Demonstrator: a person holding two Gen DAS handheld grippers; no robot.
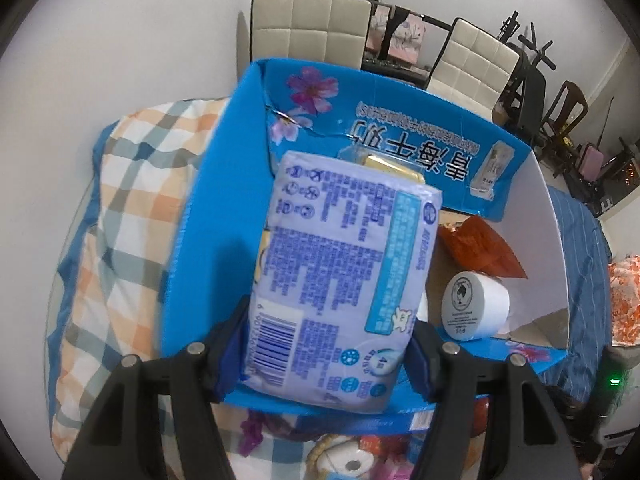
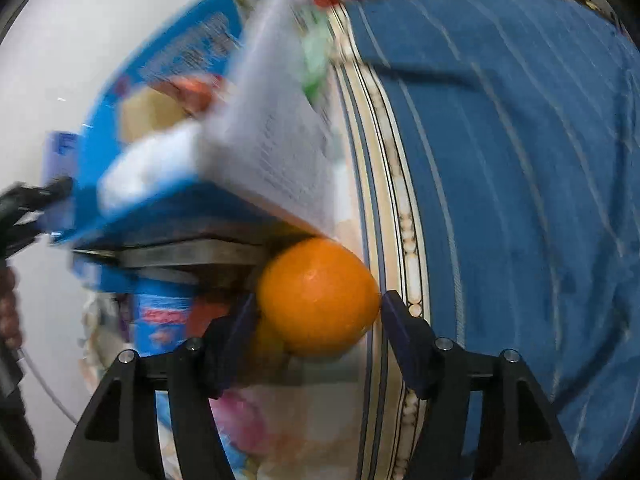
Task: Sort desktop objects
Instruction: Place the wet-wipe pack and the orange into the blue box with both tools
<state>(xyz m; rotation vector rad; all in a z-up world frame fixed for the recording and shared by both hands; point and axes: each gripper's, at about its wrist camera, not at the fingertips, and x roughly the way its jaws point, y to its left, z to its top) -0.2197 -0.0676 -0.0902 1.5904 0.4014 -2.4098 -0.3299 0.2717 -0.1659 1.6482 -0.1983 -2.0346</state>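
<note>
pale wipes pack, orange, blue box

Both wrist cameras look steeply down along their fingers, close above the shared blue box.

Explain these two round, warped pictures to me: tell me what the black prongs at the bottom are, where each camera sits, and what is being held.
No robot here: a person holds a two-fingered gripping tool in each hand. A wide-angle camera on each tool looks forward along its fingers, so the black prongs at the bottom are the tool itself and the edges look bent.

Left tool's picture: the left gripper is clamped on a pale blue wet-wipes pack, above an open blue cardboard box. Inside the box lie a white jar and an orange packet. A checked cloth lies beside the box.

Right tool's picture, blurred by motion: the right gripper has an orange between its fingers; the blue pads do not seem to press it, so it looks loose, not gripped. A blue striped cloth fills the right side.
</note>
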